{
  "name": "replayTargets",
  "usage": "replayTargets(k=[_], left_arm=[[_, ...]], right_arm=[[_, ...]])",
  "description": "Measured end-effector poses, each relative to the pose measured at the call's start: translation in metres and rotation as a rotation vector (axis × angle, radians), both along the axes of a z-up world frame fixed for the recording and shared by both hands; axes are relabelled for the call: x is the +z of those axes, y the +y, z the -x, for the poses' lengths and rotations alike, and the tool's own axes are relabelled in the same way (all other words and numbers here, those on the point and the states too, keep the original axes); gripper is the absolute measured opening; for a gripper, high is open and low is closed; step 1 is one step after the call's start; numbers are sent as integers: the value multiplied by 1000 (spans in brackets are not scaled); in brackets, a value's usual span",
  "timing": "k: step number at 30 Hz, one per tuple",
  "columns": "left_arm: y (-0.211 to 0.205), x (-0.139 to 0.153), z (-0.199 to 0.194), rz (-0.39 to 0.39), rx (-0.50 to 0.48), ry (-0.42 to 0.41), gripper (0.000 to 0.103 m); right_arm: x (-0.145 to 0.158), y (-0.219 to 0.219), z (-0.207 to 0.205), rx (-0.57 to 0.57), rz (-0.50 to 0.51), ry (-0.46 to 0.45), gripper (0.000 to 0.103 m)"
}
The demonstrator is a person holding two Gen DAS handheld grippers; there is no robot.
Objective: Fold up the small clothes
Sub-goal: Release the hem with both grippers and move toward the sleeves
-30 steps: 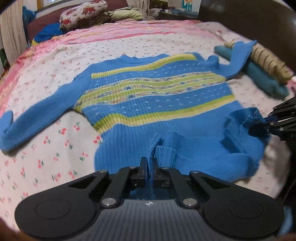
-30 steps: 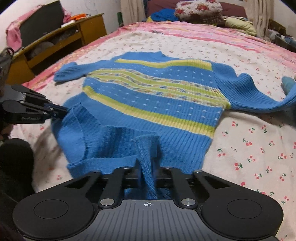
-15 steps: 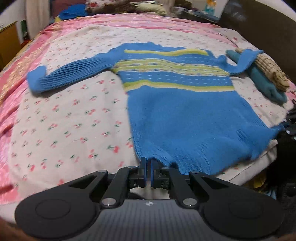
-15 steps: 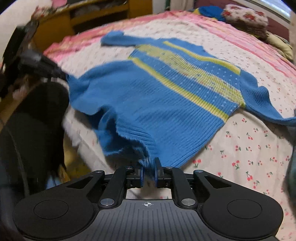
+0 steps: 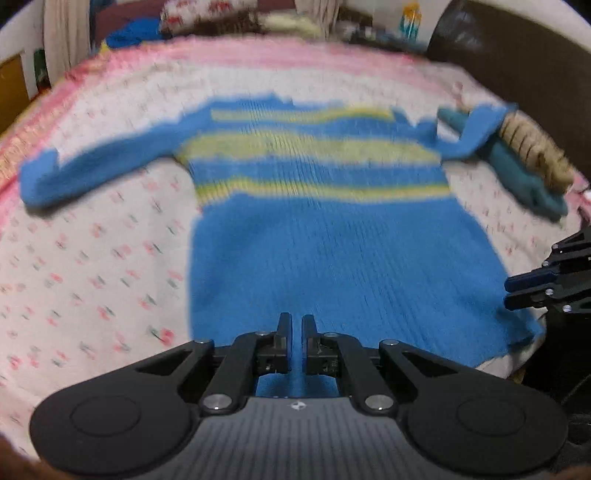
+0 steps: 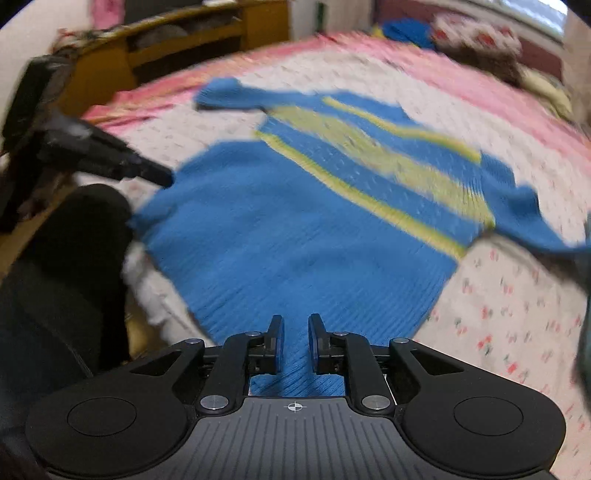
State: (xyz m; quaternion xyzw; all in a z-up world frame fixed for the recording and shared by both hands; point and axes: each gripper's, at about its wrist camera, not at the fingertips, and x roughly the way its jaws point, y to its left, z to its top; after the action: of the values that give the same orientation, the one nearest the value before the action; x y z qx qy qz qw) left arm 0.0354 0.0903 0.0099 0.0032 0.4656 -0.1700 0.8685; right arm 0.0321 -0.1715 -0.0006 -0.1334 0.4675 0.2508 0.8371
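Note:
A blue knitted sweater (image 5: 332, 266) with yellow-green stripes lies spread flat on the bed, sleeves out to both sides, hem toward me at the near edge. My left gripper (image 5: 296, 325) sits at the hem's left part, shut, with blue knit in the thin gap between its fingers. It also shows in the right wrist view as a dark left gripper (image 6: 155, 175) at the sweater (image 6: 295, 229) corner. My right gripper (image 6: 296, 326) stands slightly open over the hem's right part, pads clear of the cloth. In the left wrist view the right gripper (image 5: 532, 291) hovers at the right hem corner.
The bed sheet (image 5: 92, 258) is white with small red flowers and a pink border. Teal and tan folded clothes (image 5: 528, 173) lie under the sweater's right sleeve. Pillows (image 5: 207, 11) sit at the far end. A wooden shelf (image 6: 177, 40) and a person's dark clothing (image 6: 55, 277) are at the left.
The sweater's bunched lower half has been drawn out flat toward the near edge. The right jaws have parted and let the hem go. Both views are blurred by motion.

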Motion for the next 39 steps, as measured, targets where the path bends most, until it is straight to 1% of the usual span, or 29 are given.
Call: replayTargets(k=[3,4,7,9,12,14,15,16,18,20,21,23,25,28,31,32,33,34,36,39], left_arm=[[-13,-18,0,-55,-18,73,11],[-16,-19,2,-76,-25,75,11],[-16,-16,2,-83,-15,91,11],[-17,-11,4,-79,-8,83,11],[-26,-3,3,-70,-6,43,12],[-34,1,0,-44,-17,29,17],[-39,-1,-2,-38,-20,26,19],[-43,-3,-3,-40,-23,30,19],[-50,-11,-5,-50,-24,54,19],[-56,-20,-4,-65,-27,82,20],[-59,-21,-3,-78,-30,78,20],[-63,-19,-1,-100,-33,71,21],[-65,-17,-1,-103,-26,75,23],[-69,-15,-2,-117,-13,65,23],[-73,-10,-1,-98,-5,43,24],[-74,-9,-2,-93,-2,39,24],[-76,-8,-3,-90,1,35,26],[-78,-8,-5,-88,6,35,29],[-83,-11,-8,-92,13,41,32],[-91,-18,-9,-114,10,48,37]], right_arm=[[-19,-1,-1,-42,64,58,15],[-20,-3,1,-41,65,57,15],[-13,-10,5,-59,54,61,15],[-7,-15,7,-84,42,47,16],[0,-20,3,-136,-5,17,16],[3,-21,-3,-174,-38,-2,16],[2,-20,-7,-191,-48,-6,16],[0,-19,-10,-203,-52,-4,16],[-9,-17,-14,-217,-48,13,16],[-19,-16,-16,-231,-21,39,16],[-21,-17,-14,-234,-17,37,16],[-20,-18,-11,-236,-23,31,17],[-19,-19,-10,-246,-34,32,18],[-15,-18,-9,-252,-38,16,18],[-9,-17,-10,-261,-61,-12,19],[-7,-17,-12,-267,-65,-21,23],[-6,-16,-13,-275,-64,-30,28],[-6,-16,-15,-281,-58,-39,29],[-6,-15,-17,-294,-46,-57,29],[-6,-17,-22,-317,-45,-60,29]])
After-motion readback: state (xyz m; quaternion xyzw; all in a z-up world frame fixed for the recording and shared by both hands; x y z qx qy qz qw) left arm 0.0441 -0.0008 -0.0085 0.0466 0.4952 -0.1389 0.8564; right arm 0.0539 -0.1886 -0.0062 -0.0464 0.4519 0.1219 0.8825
